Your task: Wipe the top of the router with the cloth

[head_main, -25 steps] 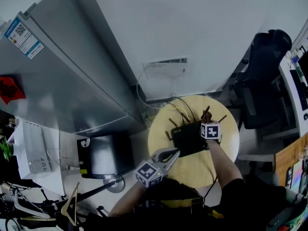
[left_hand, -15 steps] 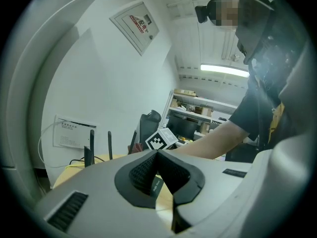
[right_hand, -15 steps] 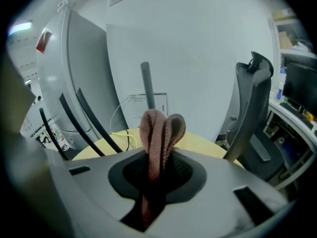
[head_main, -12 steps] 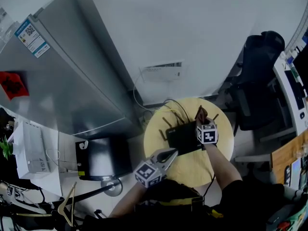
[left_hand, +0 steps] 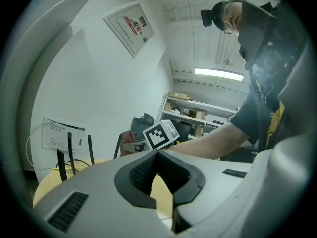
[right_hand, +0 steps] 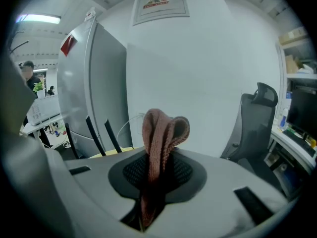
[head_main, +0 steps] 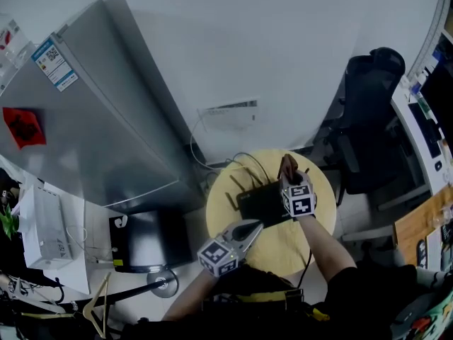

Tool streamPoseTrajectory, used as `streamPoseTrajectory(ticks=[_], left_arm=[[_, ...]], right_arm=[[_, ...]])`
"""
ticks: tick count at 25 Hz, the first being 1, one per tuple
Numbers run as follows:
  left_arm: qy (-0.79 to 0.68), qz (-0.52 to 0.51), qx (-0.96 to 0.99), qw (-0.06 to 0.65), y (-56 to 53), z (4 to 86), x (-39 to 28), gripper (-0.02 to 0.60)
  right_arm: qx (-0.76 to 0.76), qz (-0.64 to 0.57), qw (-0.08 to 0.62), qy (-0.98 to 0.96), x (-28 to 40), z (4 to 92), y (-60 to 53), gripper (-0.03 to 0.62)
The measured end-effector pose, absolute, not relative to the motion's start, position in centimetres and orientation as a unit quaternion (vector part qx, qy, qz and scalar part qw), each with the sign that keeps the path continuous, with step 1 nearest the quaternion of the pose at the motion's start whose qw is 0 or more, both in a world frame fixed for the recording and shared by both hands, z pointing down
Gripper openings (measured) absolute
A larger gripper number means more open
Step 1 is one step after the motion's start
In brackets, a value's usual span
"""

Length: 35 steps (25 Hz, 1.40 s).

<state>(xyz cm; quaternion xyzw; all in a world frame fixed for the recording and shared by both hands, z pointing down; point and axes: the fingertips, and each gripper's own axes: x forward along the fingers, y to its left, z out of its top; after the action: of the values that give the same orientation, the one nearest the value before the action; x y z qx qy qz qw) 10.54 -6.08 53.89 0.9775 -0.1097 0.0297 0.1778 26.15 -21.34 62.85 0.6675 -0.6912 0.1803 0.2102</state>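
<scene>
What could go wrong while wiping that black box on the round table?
The right hand-held gripper pinches only a fold of the reddish-brown knitted cloth; it could slip out. Wiping might knock the thin black upright antennas or shove the flat black router, tugging its cables.

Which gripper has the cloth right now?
The right gripper: it pinches the folded reddish cloth. The left gripper is shut on nothing.

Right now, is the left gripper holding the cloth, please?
No, the cloth is pinched in the right gripper, while the left gripper holds nothing.
</scene>
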Motion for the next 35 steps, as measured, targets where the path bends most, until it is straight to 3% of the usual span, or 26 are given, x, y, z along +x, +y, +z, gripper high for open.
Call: streamPoseTrajectory(ticks=[10, 14, 21, 35], left_arm=[[-0.079, 0.02, 0.987, 0.136, -6.4, 52.3, 12.5, 0.0], [-0.057, 0.02, 0.988, 0.142, -6.1, 51.8, 14.0, 0.0], [-0.033, 0.028, 0.988, 0.147, -6.7, 52.4, 13.9, 0.0], [0.0, 0.056, 0.985, 0.165, -9.9, 53.4, 9.5, 0.0]], right_arm=[[0.663, 0.084, 0.166, -0.725, 24.4, 55.6, -19.2, 0.063], [0.671, 0.134, 0.163, -0.711, 24.7, 57.7, -16.7, 0.063], [0.687, 0.255, 0.222, -0.643, 25.5, 67.5, -13.3, 0.063], [0.784, 0.376, 0.163, -0.466, 29.1, 72.7, -17.6, 0.063]])
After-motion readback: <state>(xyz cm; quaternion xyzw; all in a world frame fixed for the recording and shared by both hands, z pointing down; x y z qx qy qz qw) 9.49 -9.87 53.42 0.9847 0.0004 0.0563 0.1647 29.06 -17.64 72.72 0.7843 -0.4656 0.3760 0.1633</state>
